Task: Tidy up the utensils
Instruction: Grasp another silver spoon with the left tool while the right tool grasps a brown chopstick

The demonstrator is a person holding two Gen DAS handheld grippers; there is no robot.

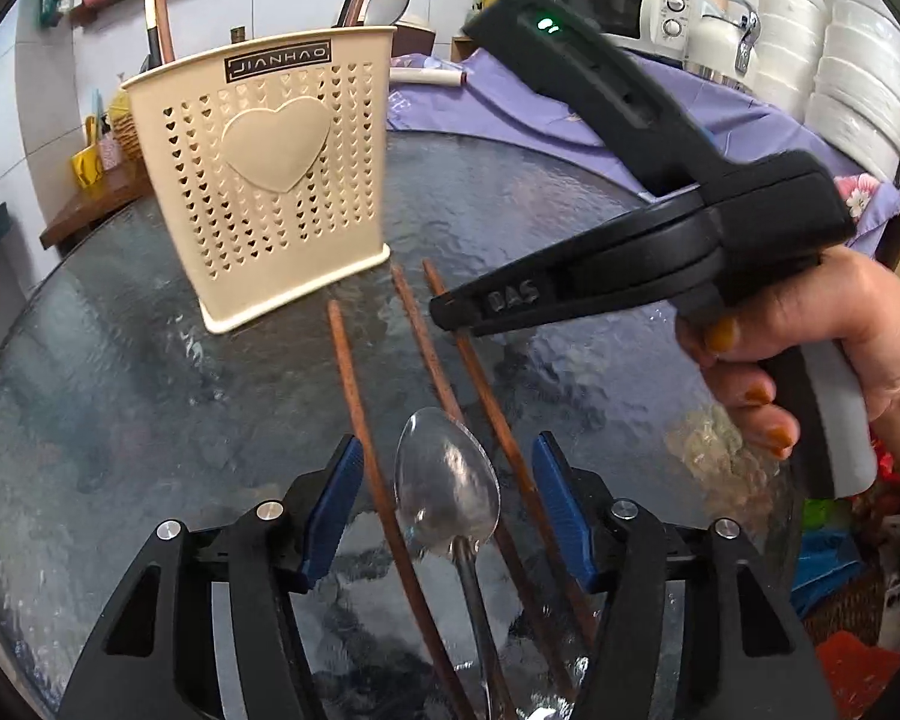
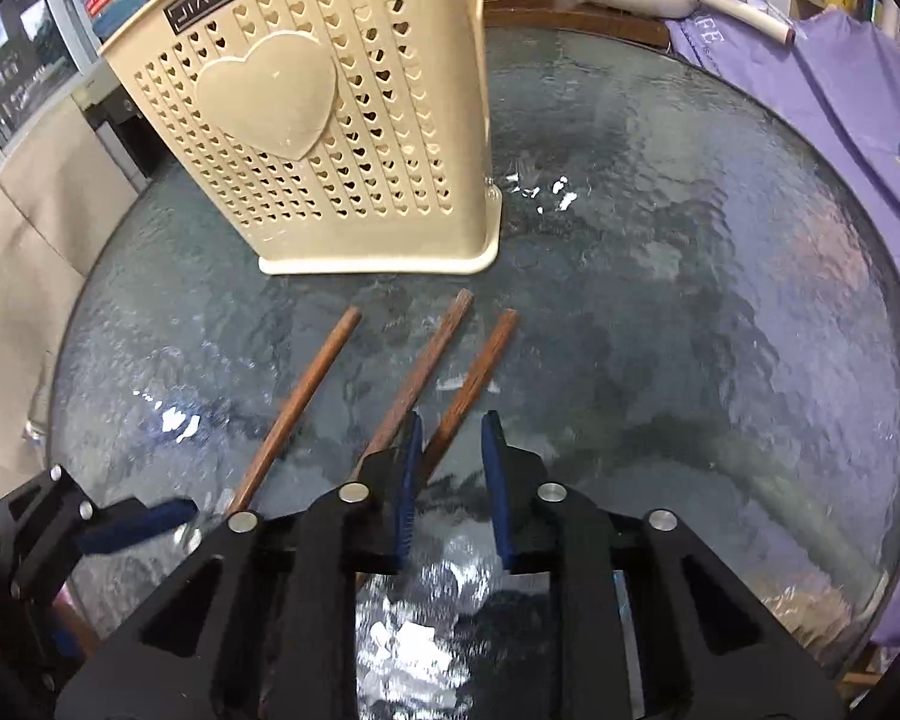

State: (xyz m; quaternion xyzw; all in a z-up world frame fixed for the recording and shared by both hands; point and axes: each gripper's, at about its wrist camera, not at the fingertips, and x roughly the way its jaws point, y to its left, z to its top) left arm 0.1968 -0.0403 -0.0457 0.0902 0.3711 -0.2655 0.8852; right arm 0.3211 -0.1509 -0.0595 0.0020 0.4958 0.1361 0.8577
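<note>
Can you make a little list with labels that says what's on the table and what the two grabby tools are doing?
table: round glass top
holder: cream basket with a heart, standing upright
chopsticks: three brown ones lying flat in front of the holder
spoon: clear, shiny, lying between the chopsticks
left tool: open, around the spoon bowl
right tool: open, straddling the rightmost chopstick

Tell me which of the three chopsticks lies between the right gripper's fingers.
The rightmost chopstick: it runs in between the right gripper's open fingers; the other two lie left of them.
</note>
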